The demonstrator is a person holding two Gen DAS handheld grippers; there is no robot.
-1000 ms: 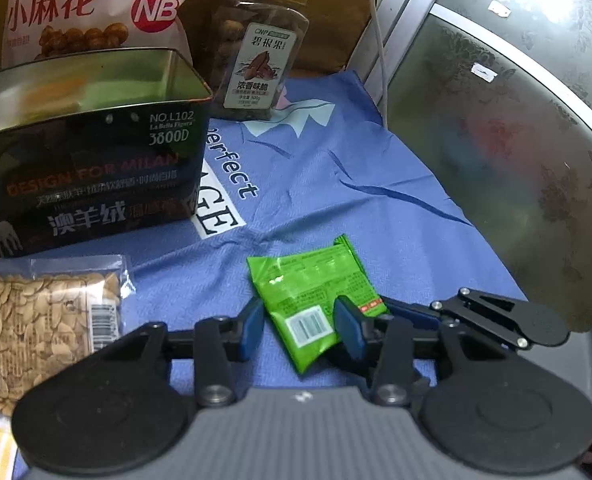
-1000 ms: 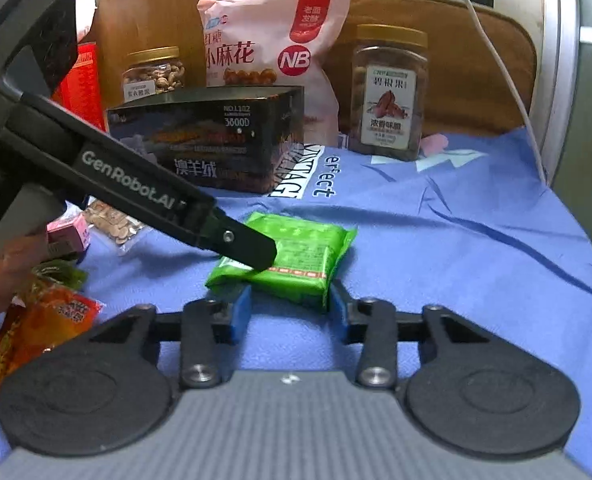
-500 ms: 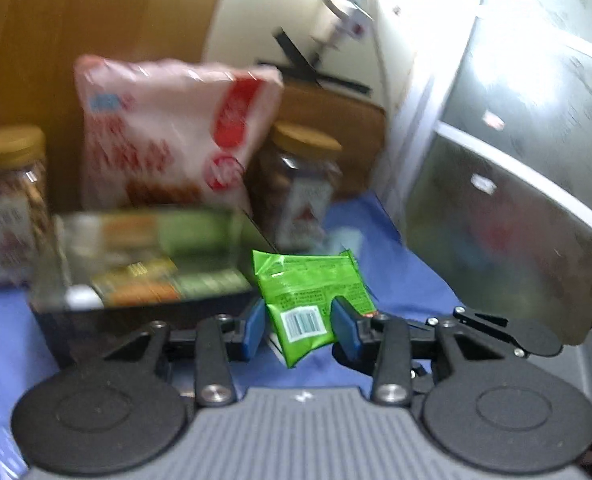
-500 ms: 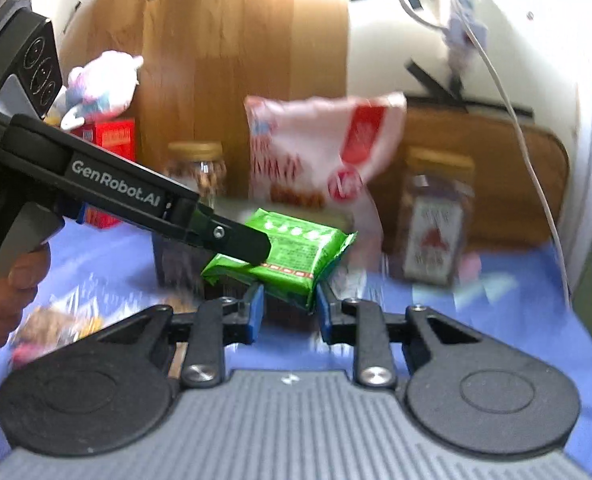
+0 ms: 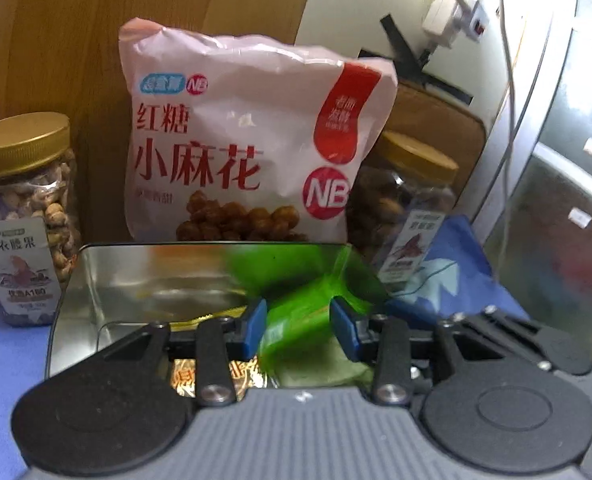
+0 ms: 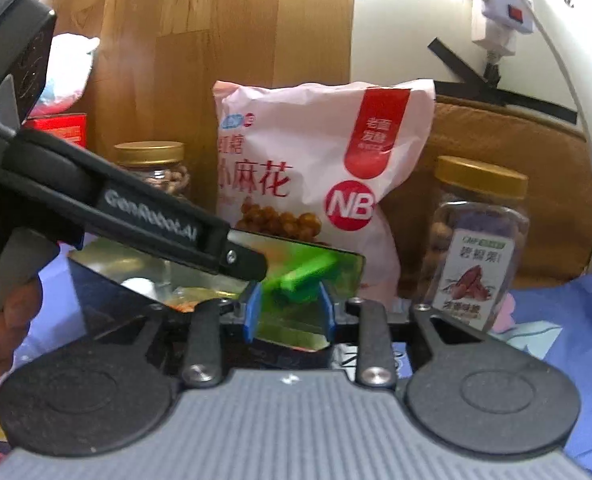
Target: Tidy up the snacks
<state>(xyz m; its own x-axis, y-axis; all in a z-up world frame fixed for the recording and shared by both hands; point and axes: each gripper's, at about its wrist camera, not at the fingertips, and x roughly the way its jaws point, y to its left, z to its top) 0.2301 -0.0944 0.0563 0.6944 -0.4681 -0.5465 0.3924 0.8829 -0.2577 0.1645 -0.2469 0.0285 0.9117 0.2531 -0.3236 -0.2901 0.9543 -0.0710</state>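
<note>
A green snack packet (image 5: 300, 316) sits between the blue pads of my left gripper (image 5: 298, 326), blurred, over the open metal tin (image 5: 96, 280). The pads stand about a packet's width apart, and I cannot tell whether they still press it. In the right wrist view the packet (image 6: 304, 276) hangs at the left gripper's tip, above the tin (image 6: 352, 276). My right gripper (image 6: 288, 312) is a little open and empty, just in front of the tin. Orange wrappers (image 5: 212, 376) lie inside the tin.
A pink bag of twisted snacks (image 5: 252, 152) stands behind the tin. A gold-lidded nut jar (image 5: 24, 220) stands to its left, another jar (image 5: 408, 216) to its right. Blue cloth (image 6: 576, 344) covers the table. A power strip (image 6: 504, 12) hangs on the wall.
My left gripper has lifted the green packet off the blue cloth and carried it over the open tin. My right gripper has followed up to the tin's near edge.
</note>
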